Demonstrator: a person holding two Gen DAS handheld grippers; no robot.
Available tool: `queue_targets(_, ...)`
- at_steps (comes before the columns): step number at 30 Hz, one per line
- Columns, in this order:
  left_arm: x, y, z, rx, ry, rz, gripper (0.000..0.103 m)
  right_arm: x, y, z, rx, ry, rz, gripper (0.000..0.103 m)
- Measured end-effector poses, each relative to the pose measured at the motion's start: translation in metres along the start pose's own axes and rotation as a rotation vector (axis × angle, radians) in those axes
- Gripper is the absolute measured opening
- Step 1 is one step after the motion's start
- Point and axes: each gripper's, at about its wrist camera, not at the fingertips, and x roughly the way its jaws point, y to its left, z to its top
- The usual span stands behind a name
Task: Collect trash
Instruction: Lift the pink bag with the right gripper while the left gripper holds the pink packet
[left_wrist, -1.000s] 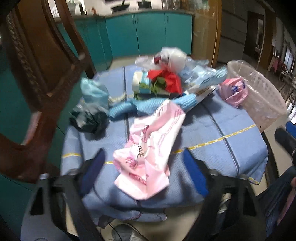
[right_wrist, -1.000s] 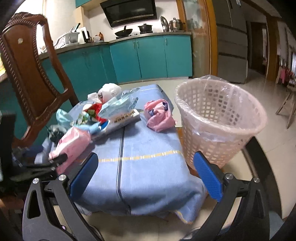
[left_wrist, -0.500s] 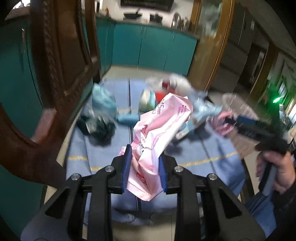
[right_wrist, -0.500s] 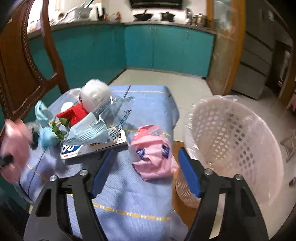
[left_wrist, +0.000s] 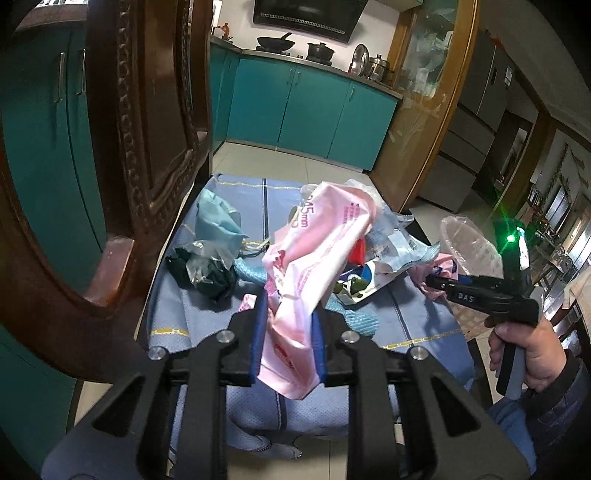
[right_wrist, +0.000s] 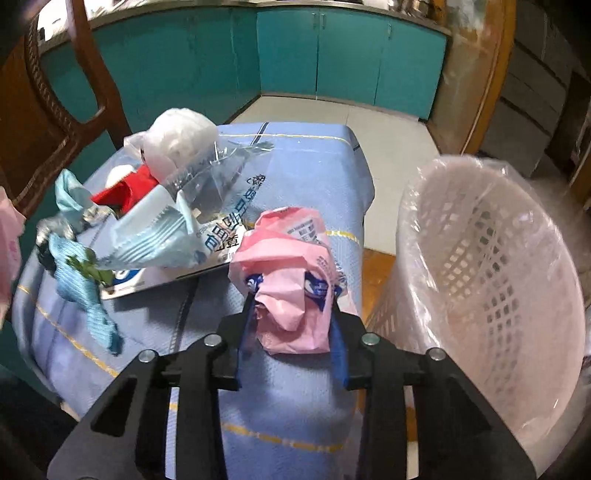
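Two-handed trash pickup at a cluttered bench (right_wrist: 295, 177) draped in blue quilted cloth: left tongs (left_wrist: 288, 332) clamped on a long pink printed plastic wrapper (left_wrist: 314, 258), lifted clear of the cloth, jaws just finished closing with the wrapper between them. Right tongs (right_wrist: 291, 325) likewise just closing, now pinching a crumpled pink plastic bag (right_wrist: 288, 280) resting near the bench edge, just beside the white lattice basket lined with clear plastic (right_wrist: 480, 266). Best handled from here by holding both grips firm, raising the crumpled bag straight up before swinging over the basket rim, and releasing only once fully above the opening. Worth keeping the dangling wrapper away from the remaining heap of blue and clear packaging (right_wrist: 166, 229) to avoid dragging pieces off.
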Motion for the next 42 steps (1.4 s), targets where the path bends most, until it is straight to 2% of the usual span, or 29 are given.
queue_targets(5,-0.006,0.000,-0.001,0.013,0.008,0.035,0.022,-0.043,-0.002,-0.018,0.067,-0.049,0.042,0.031)
queue_targets(9,0.004,0.001,-0.004,0.029,0.043,0.059,0.021,-0.062,0.005,-0.036,0.091,-0.091,0.025,0.030)
queue_targets(11,0.013,0.001,-0.005,0.026,0.088,0.047,0.020,-0.061,0.004,-0.045,0.126,-0.069,0.045,0.030)
queue_targets(16,0.021,-0.001,-0.013,0.020,0.131,0.026,0.016,-0.062,0.021,-0.056,0.121,-0.057,0.066,0.030)
queue_targets(21,0.010,-0.006,-0.029,0.034,0.172,0.012,0.012,-0.072,0.021,-0.076,0.144,-0.042,0.071,0.030)
queue_targets(24,-0.012,-0.007,-0.038,0.041,0.148,0.003,0.012,-0.091,0.024,-0.087,0.138,-0.079,0.053,0.030)
queue_targets(30,-0.043,-0.007,-0.042,0.032,0.077,-0.035,0.009,-0.133,0.033,-0.093,0.129,-0.230,0.032,0.030)
queue_targets(32,-0.049,-0.008,-0.043,0.033,0.053,-0.029,0.009,-0.139,0.038,-0.094,0.121,-0.258,0.016,0.030)
queue_targets(36,-0.054,-0.003,-0.043,0.014,0.043,-0.015,0.009,-0.150,0.041,-0.095,0.123,-0.301,0.049,0.030)
queue_targets(42,-0.063,-0.004,-0.038,0.017,0.028,0.043,0.009,-0.169,0.045,-0.096,0.119,-0.336,-0.003,0.030)
